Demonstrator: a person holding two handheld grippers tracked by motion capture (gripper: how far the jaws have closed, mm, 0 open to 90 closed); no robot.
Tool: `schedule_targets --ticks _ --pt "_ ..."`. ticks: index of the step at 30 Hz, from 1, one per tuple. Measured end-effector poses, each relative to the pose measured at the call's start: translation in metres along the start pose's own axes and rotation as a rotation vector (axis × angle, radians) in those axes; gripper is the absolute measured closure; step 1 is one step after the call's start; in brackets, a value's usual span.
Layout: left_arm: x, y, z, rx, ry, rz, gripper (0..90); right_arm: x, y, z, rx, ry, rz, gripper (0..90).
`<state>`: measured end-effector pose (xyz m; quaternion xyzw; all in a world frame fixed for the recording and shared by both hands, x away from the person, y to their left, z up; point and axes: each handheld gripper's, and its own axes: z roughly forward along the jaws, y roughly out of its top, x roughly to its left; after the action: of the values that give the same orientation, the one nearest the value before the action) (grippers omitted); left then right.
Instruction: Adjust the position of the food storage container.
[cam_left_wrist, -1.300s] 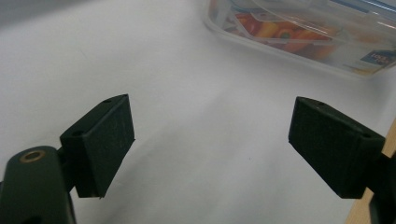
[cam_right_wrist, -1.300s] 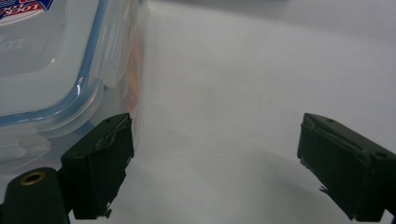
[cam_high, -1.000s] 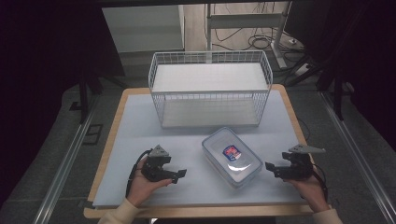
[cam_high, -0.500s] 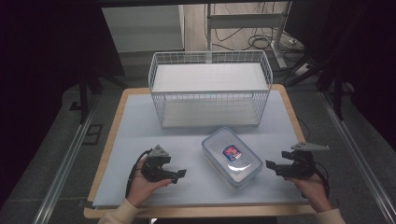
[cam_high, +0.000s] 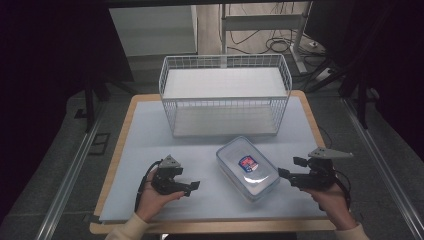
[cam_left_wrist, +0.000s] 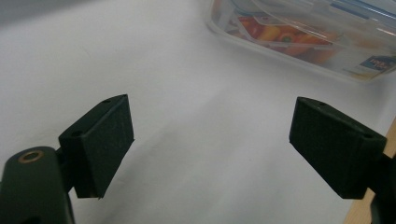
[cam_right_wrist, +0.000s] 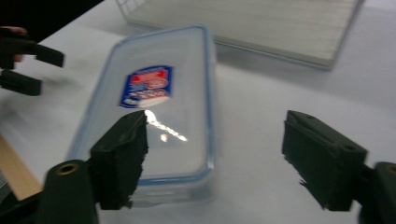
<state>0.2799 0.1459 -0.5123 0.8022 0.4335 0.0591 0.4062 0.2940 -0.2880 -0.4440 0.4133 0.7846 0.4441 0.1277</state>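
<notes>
One lidded box (cam_high: 247, 168) (peppers inside) — shut.

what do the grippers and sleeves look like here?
Each hand-held gripper, left and right, is black with two blocky rectangular jaws; brass-coloured pivot eyelets show in the gripper views. Each carries a grey three-cornered plate on top. A black cable trails from the left. Sleeves are cream.

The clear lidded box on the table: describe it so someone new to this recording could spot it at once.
Start at the white wire basket at the far side of the white table mat. Just in front of it, between the left tongs and right tongs, lies the clear plastic box, set at an angle. Its blue-rimmed lid and red-and-blue sticker mark it out.
</notes>
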Motion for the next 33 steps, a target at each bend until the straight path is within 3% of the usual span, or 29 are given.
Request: schedule_targets --ticks 1,6,7,8,12,13,14,17,23,27,30,31,33 --pt "0.000 0.000 0.000 0.001 0.000 0.000 13.6 0.009 0.003 0.000 -0.002 0.020 -0.024 29.5" --pt "0.001 -0.001 0.000 0.003 0.001 -0.003 13.6 0.027 0.006 -0.001 -0.008 0.077 -0.068 42.0" --pt "0.001 -0.001 0.001 0.004 0.000 -0.003 13.6 0.035 0.006 0.000 -0.002 0.102 -0.095 51.8" --pt "0.001 -0.001 0.001 0.004 0.001 -0.002 13.6 0.035 0.006 0.000 -0.002 0.102 -0.095 51.8" --pt "0.000 -0.001 0.001 0.007 0.001 0.001 13.6 0.049 0.005 0.003 0.014 0.150 -0.132 65.8" --pt "0.000 -0.001 0.001 0.005 0.002 -0.001 13.6 0.054 0.004 0.005 0.024 0.171 -0.149 73.9" --pt "0.001 -0.001 0.001 0.009 0.002 0.003 13.6 0.054 0.004 0.005 0.024 0.171 -0.149 73.9" --pt "0.001 -0.001 0.001 0.009 0.003 0.000 13.6 0.063 0.004 0.008 0.061 0.225 -0.182 85.1" --pt "0.001 -0.001 0.002 0.013 0.005 0.003 13.6 0.080 -0.005 0.022 0.136 0.290 -0.231 89.3" --pt "0.001 -0.002 0.002 0.015 0.006 0.003 13.6 0.088 -0.009 0.029 0.171 0.303 -0.252 89.5" --pt "0.001 -0.002 0.002 0.015 0.007 0.003 13.6 0.098 -0.016 0.037 0.213 0.290 -0.286 89.6" --pt "0.001 -0.002 0.002 0.017 0.008 0.004 13.6 0.104 -0.020 0.040 0.235 0.261 -0.320 89.6" --pt "0.001 -0.002 0.002 0.019 0.008 0.006 13.6 0.106 -0.021 0.041 0.245 0.251 -0.327 89.6"
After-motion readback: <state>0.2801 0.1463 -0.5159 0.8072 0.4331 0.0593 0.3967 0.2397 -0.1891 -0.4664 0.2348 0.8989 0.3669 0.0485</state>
